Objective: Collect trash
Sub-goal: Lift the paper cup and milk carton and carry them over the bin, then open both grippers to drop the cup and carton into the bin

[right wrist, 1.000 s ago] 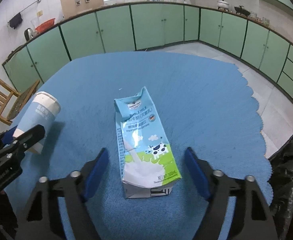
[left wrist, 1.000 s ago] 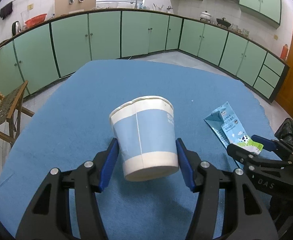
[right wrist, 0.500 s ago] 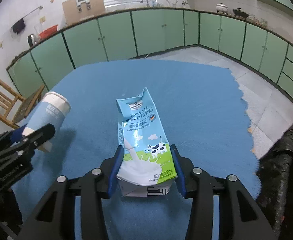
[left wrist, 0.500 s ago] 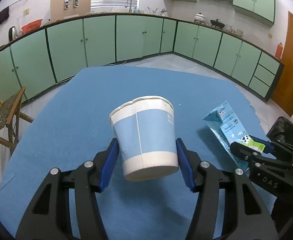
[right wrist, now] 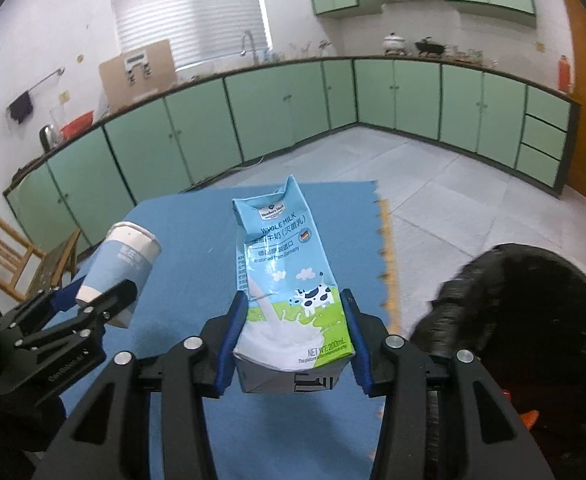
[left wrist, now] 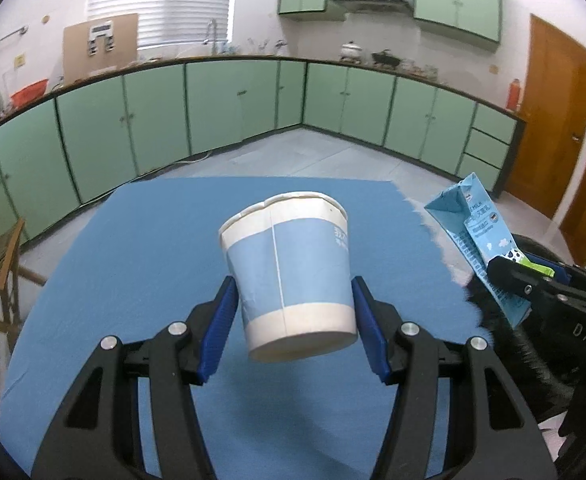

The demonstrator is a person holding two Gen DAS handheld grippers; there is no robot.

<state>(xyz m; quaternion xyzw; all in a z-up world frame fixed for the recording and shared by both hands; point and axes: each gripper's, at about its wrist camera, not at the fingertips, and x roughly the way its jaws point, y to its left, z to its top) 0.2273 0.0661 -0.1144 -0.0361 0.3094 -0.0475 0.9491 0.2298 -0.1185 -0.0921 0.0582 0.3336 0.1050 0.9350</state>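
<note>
A blue-and-white paper cup hangs above the blue table, tilted with its rim away from me. My left gripper is shut on its lower part. A light-blue whole-milk carton is lifted off the table, and my right gripper is shut on its base, both pads pressed to its sides. From the left wrist, the carton and the right gripper show at the right edge. From the right wrist, the cup and the left gripper show at the left.
A black trash bag stands open beside the table's right edge, just right of the carton. A wooden chair stands on the floor to the left. Green cabinets line the far walls.
My right gripper closed on the milk carton, which lay on the table, and raised it. Both grippers rose with their loads, and the black bag came nearer on the right.
</note>
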